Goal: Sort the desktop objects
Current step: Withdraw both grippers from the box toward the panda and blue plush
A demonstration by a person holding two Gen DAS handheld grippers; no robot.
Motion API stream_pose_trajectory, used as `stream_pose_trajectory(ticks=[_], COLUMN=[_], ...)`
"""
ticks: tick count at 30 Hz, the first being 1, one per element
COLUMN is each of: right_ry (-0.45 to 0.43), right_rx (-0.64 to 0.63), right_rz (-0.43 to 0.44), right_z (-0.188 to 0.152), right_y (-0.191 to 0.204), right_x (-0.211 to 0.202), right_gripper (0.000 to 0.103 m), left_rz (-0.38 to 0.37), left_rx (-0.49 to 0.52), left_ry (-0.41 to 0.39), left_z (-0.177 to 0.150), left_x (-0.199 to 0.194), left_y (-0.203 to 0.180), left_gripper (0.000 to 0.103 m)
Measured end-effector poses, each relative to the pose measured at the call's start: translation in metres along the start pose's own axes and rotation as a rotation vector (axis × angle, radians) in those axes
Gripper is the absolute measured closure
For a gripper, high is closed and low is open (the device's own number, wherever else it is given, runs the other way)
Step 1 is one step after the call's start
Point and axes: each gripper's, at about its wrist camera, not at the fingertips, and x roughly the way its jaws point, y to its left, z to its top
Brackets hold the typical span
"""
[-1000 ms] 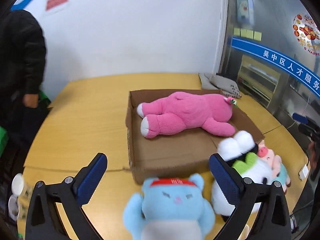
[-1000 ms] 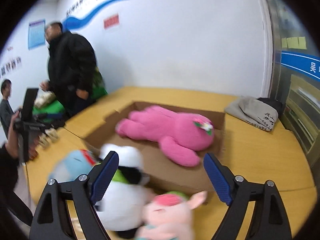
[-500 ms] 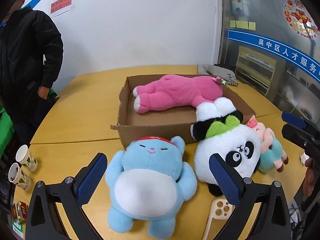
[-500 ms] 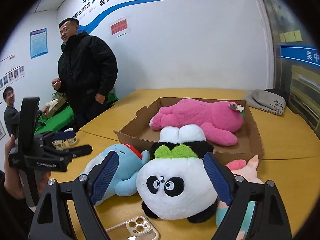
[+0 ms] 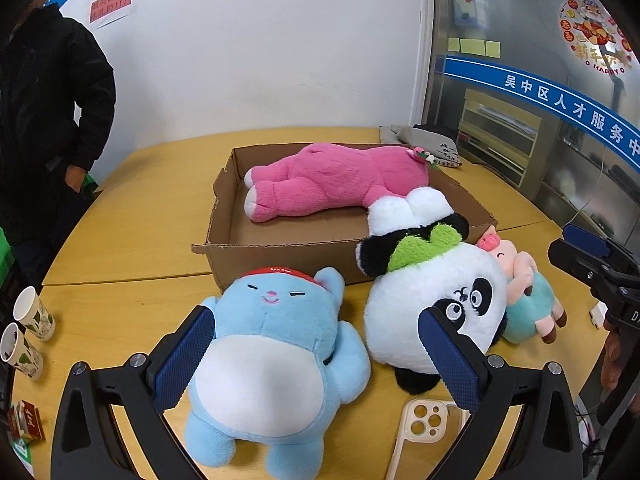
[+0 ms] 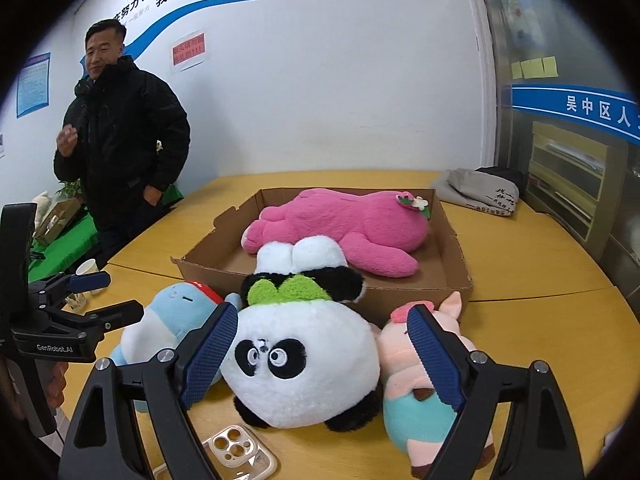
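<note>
Hovering above the near edge of the table point(image 5: 132, 208), both grippers hang spread wide with nothing between their pads. The left gripper point(image 5: 316, 360) frames the blue plush point(image 5: 272, 344), which lies on its back at the 6 o'clock of the left wrist view, belly up, head toward the cardboard box point(image 5: 224, 208); that pose offers its broad soft belly to a squeeze from either side. The right gripper point(image 6: 320, 360) frames the panda plush point(image 6: 300, 364), face turned up, at the 6 o'clock of its own view. The panda leans against the near wall of the box, its white feet tipped over the rim, so it appears half propped rather than lying flat.

The pink plush point(image 5: 336, 184) lies on its side inside the box at 12 o'clock, which suggests the box is the collecting place and that one toy is already sorted. The small pig plush point(image 6: 424, 376) lies at the panda's 3 o'clock, touching it, partly behind the right gripper's right finger. A clear phone case point(image 6: 236, 452) lies flat on the wood at 7 o'clock of the panda.

Judging from the framing, each gripper is lined up for its own toy. Crowding is the risk: closing on the panda could nip the pig or nudge the blue plush. Two paper cups point(image 5: 28, 332) stand at 9 o'clock, well apart.
</note>
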Motion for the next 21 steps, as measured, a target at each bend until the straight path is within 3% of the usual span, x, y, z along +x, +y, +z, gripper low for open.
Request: stream_pose_trajectory(ticks=[21], right_ry=[0.039], right_rx=[-0.001], right_rz=[0.002], right_z=[-0.002], right_y=[0.004], right_x=[0.005], right_gripper=[0.016], left_rz=[-0.066], left_rx=[-0.020], left_ry=[0.015], left_z=[-0.005], left_x=[0.003], left_y=[0.014], left_gripper=[0.000])
